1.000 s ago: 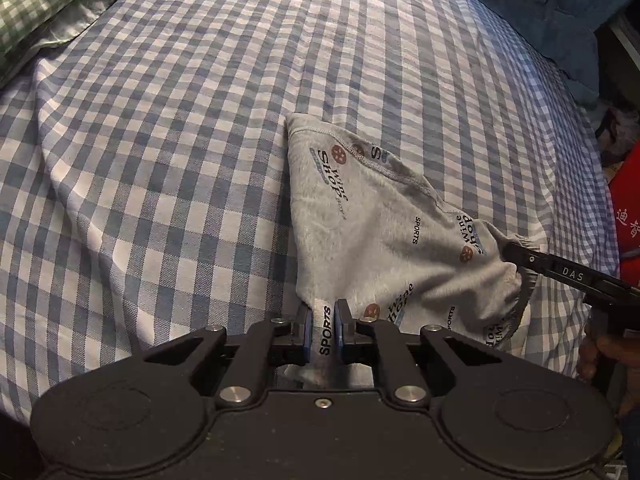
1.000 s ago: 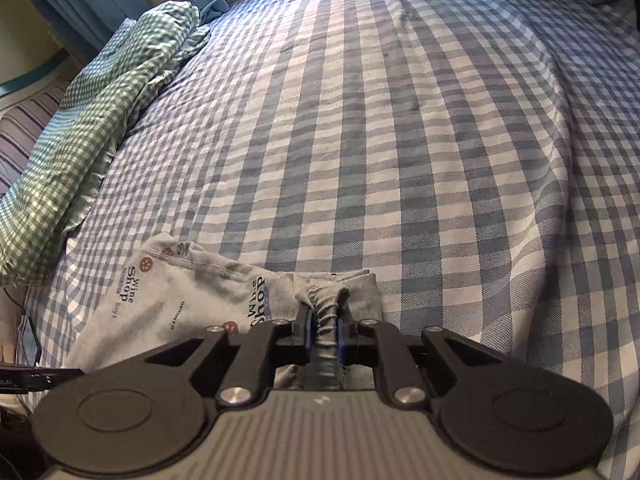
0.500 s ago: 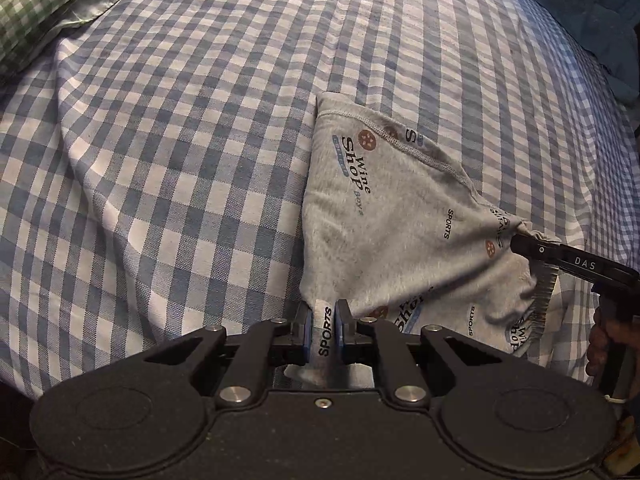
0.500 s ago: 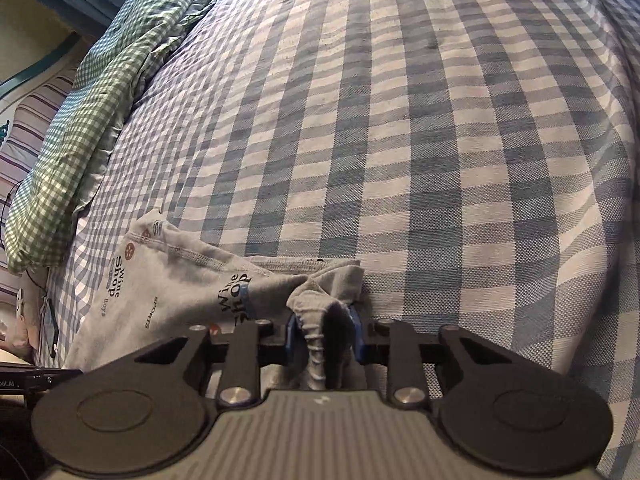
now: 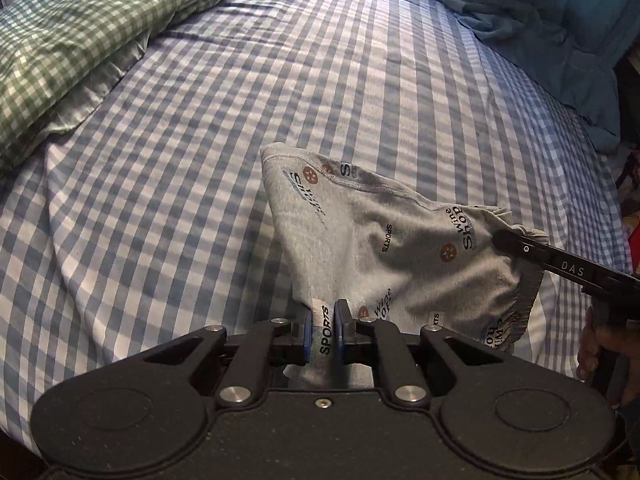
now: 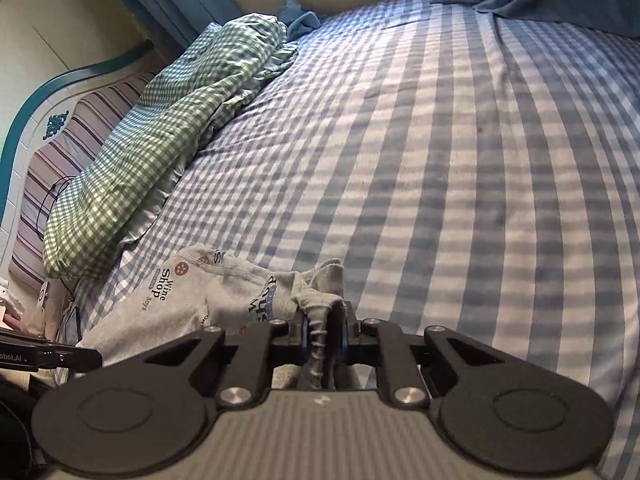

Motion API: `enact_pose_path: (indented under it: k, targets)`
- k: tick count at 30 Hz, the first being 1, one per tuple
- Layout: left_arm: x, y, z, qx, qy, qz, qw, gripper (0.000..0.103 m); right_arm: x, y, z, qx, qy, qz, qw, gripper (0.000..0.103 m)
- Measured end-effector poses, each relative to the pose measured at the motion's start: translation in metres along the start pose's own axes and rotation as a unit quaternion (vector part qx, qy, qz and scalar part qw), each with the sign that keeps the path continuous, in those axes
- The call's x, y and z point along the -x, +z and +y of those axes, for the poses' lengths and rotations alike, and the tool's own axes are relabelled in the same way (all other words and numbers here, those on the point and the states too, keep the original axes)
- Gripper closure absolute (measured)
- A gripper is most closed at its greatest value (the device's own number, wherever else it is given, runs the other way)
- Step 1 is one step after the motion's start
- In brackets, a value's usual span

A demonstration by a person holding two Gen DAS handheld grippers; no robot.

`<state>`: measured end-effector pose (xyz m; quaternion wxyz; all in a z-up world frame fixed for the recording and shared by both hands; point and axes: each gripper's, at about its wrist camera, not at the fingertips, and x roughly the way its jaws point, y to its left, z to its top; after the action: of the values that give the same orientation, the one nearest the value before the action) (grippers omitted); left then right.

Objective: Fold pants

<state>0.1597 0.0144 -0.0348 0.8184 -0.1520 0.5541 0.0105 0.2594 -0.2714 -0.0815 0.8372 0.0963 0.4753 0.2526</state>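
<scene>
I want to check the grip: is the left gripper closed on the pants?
Yes, the left gripper is shut on a fold of the grey pants, with the cloth pinched between both fingers.

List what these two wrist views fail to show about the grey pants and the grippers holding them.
- Left wrist view: the pants near edge is hidden behind the left gripper body.
- Right wrist view: the waistband's underside is hidden behind the right gripper.
- Both views: the pants' full length is undeterminable, bunched and folded.

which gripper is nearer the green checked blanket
Left. The left gripper grips the gray pants on the side toward the green checked blanket; the right gripper holds the gathered waistband at the far end, away from the blanket.
</scene>
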Motion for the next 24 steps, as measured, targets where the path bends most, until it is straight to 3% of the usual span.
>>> enact_pose_path:
  k: [3, 8, 12, 14, 16, 21, 24]
  targets:
    - [-0.017, 0.021, 0.004, 0.012, 0.01, -0.021, 0.9997, 0.091, -0.018, 0.024, -0.009, -0.005, 0.003, -0.002, 1.0, 0.087]
    - [-0.052, 0.044, 0.014, 0.02, 0.019, -0.023, 0.9993, 0.091, -0.052, 0.043, -0.019, -0.01, -0.002, 0.012, 1.0, 0.087]
    - [-0.07, 0.04, 0.023, 0.019, 0.031, -0.005, 0.9993, 0.087, -0.07, 0.041, -0.024, -0.002, -0.034, 0.035, 0.999, 0.074]
    - [-0.072, 0.033, 0.028, 0.021, 0.037, -0.003, 0.9991, 0.079, -0.066, 0.036, -0.026, -0.006, -0.045, 0.03, 0.999, 0.06]
    - [-0.07, 0.027, 0.031, 0.023, 0.044, -0.006, 0.9987, 0.055, -0.057, 0.032, -0.027, -0.013, -0.049, 0.02, 0.999, 0.04]
    - [-0.051, 0.011, 0.037, 0.024, 0.045, -0.021, 0.9985, 0.024, -0.018, 0.014, -0.015, -0.005, -0.088, -0.021, 0.996, 0.014]
    - [-0.036, 0.002, 0.035, 0.017, 0.041, -0.035, 0.9984, 0.015, 0.009, 0.0, 0.004, -0.004, -0.108, -0.057, 0.992, 0.006]
